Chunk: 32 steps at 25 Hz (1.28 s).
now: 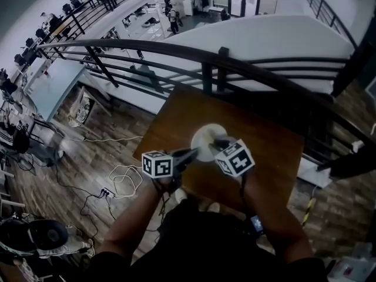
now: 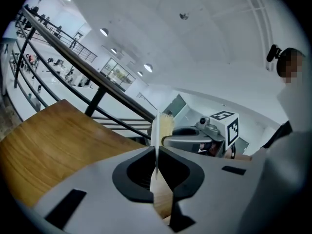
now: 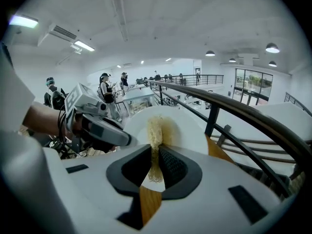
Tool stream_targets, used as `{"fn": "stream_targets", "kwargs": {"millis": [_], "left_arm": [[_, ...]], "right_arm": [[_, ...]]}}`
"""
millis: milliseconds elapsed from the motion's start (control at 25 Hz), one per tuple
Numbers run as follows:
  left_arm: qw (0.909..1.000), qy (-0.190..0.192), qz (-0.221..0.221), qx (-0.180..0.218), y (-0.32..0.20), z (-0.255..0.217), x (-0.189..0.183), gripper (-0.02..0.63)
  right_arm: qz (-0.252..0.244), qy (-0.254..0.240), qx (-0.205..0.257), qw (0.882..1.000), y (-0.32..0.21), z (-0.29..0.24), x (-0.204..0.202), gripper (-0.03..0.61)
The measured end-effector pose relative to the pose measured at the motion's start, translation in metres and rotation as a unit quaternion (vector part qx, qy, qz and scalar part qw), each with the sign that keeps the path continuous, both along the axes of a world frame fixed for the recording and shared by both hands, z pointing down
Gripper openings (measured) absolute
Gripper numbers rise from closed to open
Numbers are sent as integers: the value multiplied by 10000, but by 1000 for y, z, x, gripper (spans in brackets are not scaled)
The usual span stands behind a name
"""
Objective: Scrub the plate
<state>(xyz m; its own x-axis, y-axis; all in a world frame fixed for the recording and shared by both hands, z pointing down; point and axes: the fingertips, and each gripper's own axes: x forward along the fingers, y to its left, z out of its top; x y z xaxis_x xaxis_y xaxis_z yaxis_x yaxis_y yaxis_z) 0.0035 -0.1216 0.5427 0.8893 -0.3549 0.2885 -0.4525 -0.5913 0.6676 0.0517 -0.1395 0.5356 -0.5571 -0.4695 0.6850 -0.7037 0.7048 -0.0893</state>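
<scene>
**Two thin pinches, one plate (image 3: pixel 187 126) at risk**

The left gripper (image 2: pixel 156 155) clamps the plate's rim, holding it on edge over the table (image 1: pixel 176 113). The right gripper (image 3: pixel 157 162) nips a scrubber (image 3: pixel 156 130) against the plate's face, just ahead of its jaws. Hard strokes could lever the rim loose.

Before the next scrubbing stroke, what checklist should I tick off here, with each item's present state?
1. Left gripper shut on the plate, at its rim: ok.
2. Right gripper shut on the scrub pad: ok.
3. Scrub pad against the plate's face: ok, as far as both gripper views show.
4. Plate held upright over the table: ok.
5. Plate's lower edge off the table: cannot tell.
6. Plate's face clean: cannot tell.
</scene>
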Motion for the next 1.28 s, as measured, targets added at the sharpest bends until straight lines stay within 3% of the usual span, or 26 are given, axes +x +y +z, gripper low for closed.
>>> {"fn": "stream_targets", "kwargs": {"millis": [200, 320, 480, 800, 1080, 1160, 1280], "left_arm": [[9996, -202, -76, 178, -6, -1, -1, 21], [9989, -377, -25, 293, -5, -1, -3, 21], [9977, -493, 16, 473, -9, -10, -7, 21], [9885, -1120, 287, 973, -11, -12, -14, 21], [9492, -2225, 803, 2076, 1, -12, 1, 20], [9330, -2496, 838, 2454, 1, -16, 4, 20], [9017, -2960, 854, 3033, -6, -23, 6, 20]], "right_arm": [[-341, -101, -204, 9992, 31, 18, -27, 51], [-318, -77, -365, 9988, 39, 33, -23, 51], [-142, 215, -574, 9980, 42, 55, 8, 51], [690, 304, -329, 9966, 8, 53, 78, 51], [842, 64, 72, 9964, -8, -5, 102, 51], [792, -54, 167, 9967, -8, -24, 99, 51], [671, -222, 256, 9972, -8, -52, 87, 51]]}}
